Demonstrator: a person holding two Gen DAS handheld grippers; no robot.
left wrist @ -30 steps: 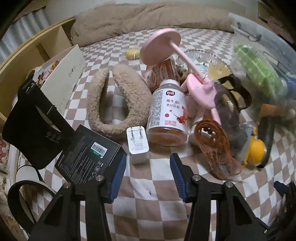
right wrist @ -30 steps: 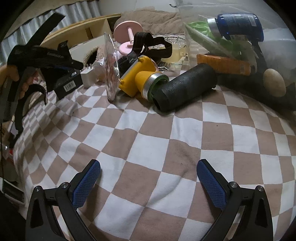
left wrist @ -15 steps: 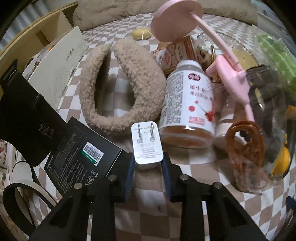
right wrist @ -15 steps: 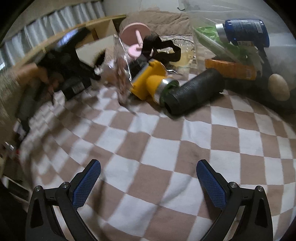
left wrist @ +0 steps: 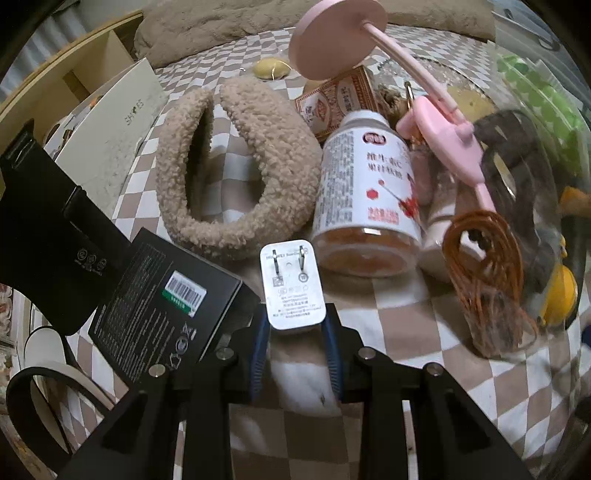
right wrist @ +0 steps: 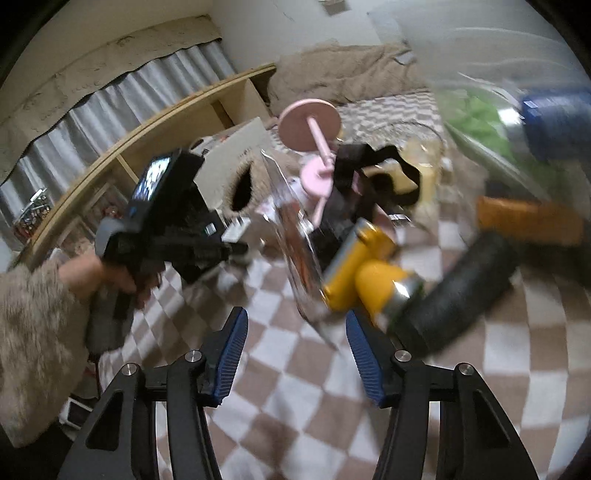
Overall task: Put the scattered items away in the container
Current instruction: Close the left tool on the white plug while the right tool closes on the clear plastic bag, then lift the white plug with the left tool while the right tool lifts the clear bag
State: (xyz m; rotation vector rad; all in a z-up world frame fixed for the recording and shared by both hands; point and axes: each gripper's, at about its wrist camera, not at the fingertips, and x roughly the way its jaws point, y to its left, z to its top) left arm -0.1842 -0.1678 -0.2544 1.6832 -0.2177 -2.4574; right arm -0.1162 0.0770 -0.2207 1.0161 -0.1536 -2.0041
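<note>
The right wrist view is smeared with motion blur, so the clear container [right wrist: 491, 122] and its contents are indistinct. The left gripper [left wrist: 294, 345] hides the white charger's [left wrist: 291, 286] lower end.

Home bedroom, checkered bedsheet [left wrist: 399, 325], plush beige blanket [left wrist: 207, 26] at the bed's far edge, wooden shelf [right wrist: 155, 133], pleated curtain [right wrist: 122, 96]

Wood shelf [right wrist: 177, 122], grey curtain [right wrist: 122, 99].
</note>
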